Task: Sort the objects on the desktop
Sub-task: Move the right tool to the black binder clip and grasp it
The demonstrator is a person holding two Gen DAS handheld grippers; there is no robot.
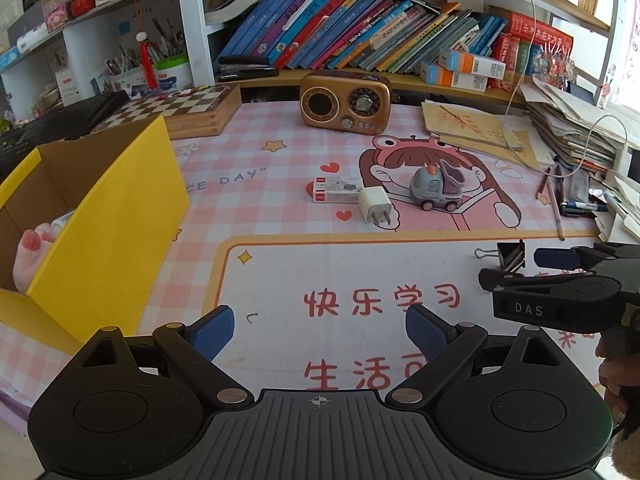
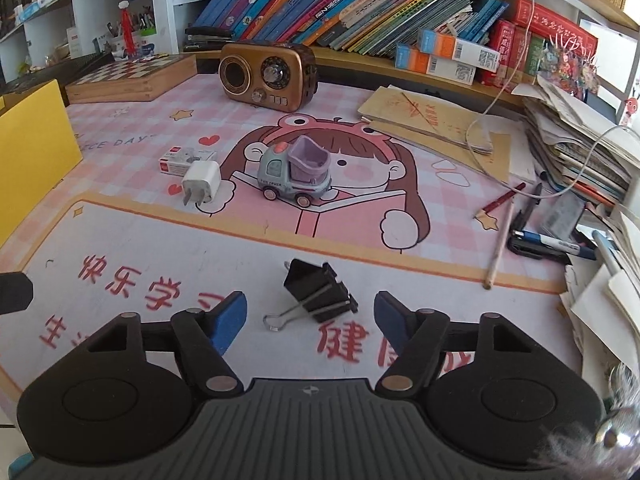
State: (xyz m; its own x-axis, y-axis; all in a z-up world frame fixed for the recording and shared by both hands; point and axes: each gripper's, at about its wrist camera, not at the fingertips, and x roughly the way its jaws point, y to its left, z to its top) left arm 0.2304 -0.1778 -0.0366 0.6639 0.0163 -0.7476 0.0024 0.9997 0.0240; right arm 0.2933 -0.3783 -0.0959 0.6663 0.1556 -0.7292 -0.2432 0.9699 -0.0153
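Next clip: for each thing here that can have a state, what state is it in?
Yellow cardboard box: open-topped, pink soft item inside.
Black metal binder clip: lying on the mat, between the right tongs' pads, not touched.
White plug charger: unplugged, prongs toward the camera.
Grey-and-purple toy truck: upright on wheels.
Left tongs: open, empty.
Right tongs: open.

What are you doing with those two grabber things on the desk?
A person is tidying the desk with a gripper in each hand. The right gripper is open, with a black binder clip lying on the mat between its fingers, not yet squeezed. The left gripper is open and holds nothing, near the yellow box, which already has something pink and white inside. A toy truck, a white charger plug and a small eraser box still sit out on the pink desk mat.
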